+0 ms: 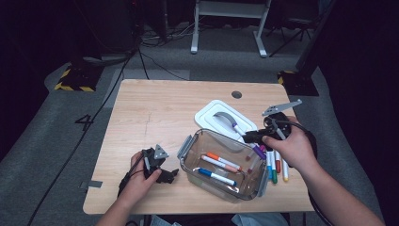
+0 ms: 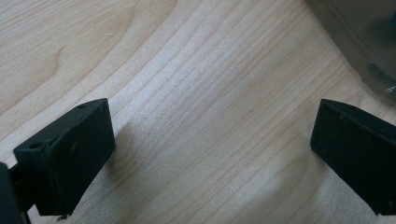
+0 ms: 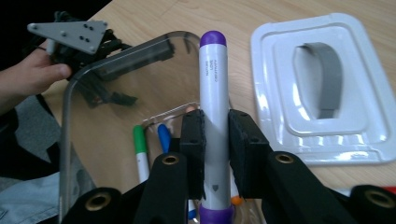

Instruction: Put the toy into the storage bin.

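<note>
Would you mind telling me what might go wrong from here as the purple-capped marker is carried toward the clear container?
1. The right gripper clamps the white purple-capped marker across its barrel, with a long part sticking out past the jaws; that end could clip the rim of the clear plastic container.
2. The left gripper lies open on the wooden table beside the container without holding it, so a knock might slide it.
3. The white lid lies close behind and could be bumped.

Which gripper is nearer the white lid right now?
Right. The right gripper, shut on the purple marker, sits at the white lid's near edge. The left gripper rests beyond the clear container, well away.
</note>
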